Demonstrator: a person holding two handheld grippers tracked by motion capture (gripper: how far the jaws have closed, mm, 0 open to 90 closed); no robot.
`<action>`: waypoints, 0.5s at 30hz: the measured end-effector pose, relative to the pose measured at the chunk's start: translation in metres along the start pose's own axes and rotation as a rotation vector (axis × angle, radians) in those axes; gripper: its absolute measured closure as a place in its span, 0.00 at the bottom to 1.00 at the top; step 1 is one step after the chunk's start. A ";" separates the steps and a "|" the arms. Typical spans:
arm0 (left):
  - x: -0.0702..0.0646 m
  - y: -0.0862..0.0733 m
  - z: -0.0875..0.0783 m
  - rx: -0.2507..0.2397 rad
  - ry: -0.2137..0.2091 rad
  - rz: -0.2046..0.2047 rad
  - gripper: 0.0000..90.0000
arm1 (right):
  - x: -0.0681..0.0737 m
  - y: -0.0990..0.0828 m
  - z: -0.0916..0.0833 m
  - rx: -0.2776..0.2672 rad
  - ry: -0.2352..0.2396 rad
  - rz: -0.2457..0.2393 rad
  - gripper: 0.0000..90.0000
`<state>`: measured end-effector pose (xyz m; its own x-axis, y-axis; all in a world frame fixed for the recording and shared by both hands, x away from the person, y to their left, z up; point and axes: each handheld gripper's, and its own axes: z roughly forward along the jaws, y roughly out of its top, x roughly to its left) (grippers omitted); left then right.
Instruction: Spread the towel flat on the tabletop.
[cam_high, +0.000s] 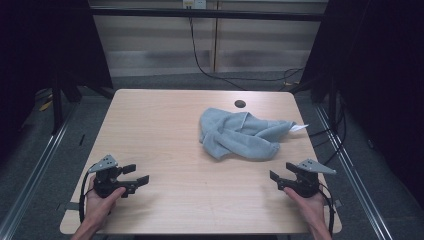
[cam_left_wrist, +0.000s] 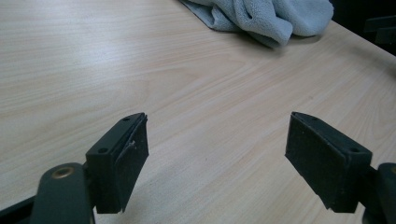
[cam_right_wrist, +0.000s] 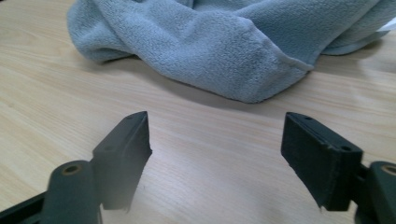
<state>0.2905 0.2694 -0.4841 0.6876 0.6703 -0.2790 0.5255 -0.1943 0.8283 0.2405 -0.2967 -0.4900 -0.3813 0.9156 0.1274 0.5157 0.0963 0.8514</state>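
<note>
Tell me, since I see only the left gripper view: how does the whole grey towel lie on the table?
Observer: The grey towel lies crumpled in a heap on the far right part of the table, with a white tag sticking out at its right end.
Operator: Where is the other gripper?
Observer: The right gripper is low at the near right edge, fingers open, nothing between them, pointing at the towel.
Operator: Anything else on the tabletop?
Observer: A small round dark hole sits near the far edge, just beyond the towel.
</note>
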 end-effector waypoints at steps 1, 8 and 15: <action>0.000 0.000 0.000 -0.011 0.005 -0.001 0.23 | 0.000 0.000 0.000 0.002 0.016 0.004 0.30; 0.003 0.000 0.003 -0.004 -0.003 -0.022 0.23 | 0.005 0.002 0.005 0.058 0.059 -0.014 0.34; 0.001 0.000 0.003 0.001 -0.008 -0.013 0.28 | 0.009 0.015 0.010 0.061 0.120 -0.026 0.36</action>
<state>0.2928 0.2685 -0.4858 0.6846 0.6672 -0.2936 0.5351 -0.1864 0.8240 0.2521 -0.2830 -0.4810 -0.4825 0.8594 0.1689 0.5488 0.1464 0.8230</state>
